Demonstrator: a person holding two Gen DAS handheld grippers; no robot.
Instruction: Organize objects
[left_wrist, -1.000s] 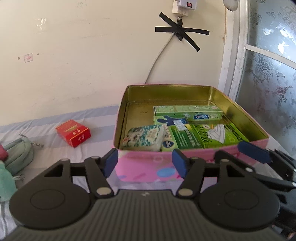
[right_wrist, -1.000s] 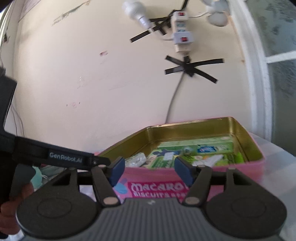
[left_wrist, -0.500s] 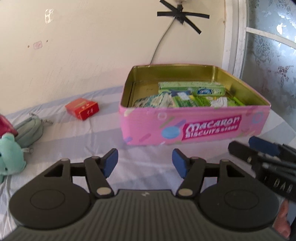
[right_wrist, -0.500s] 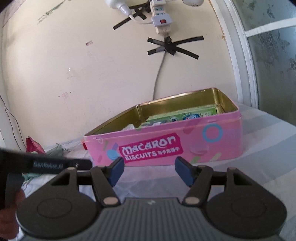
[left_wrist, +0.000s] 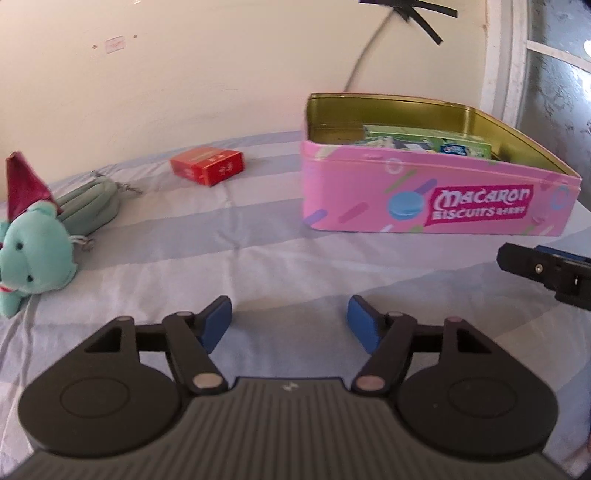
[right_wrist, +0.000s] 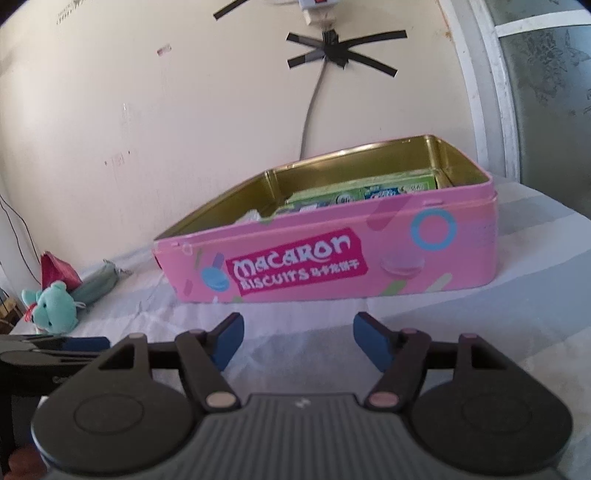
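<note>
On the striped sheet (left_wrist: 280, 229) at far left lies the teal plush bear (left_wrist: 35, 258) against a green pouch (left_wrist: 90, 201); next comes the red box (left_wrist: 208, 165), well apart from the pink tin (left_wrist: 424, 195) at right, which already holds green cartons (left_wrist: 436, 142). My left tongs (left_wrist: 290, 323) hang over bare sheet, jaws opening with nothing between them. My right tongs (right_wrist: 298, 341), just before the tin, are opening too, empty. I judge I am between picks: next I should swing left toward the red box, straddle it and pinch.
</note>
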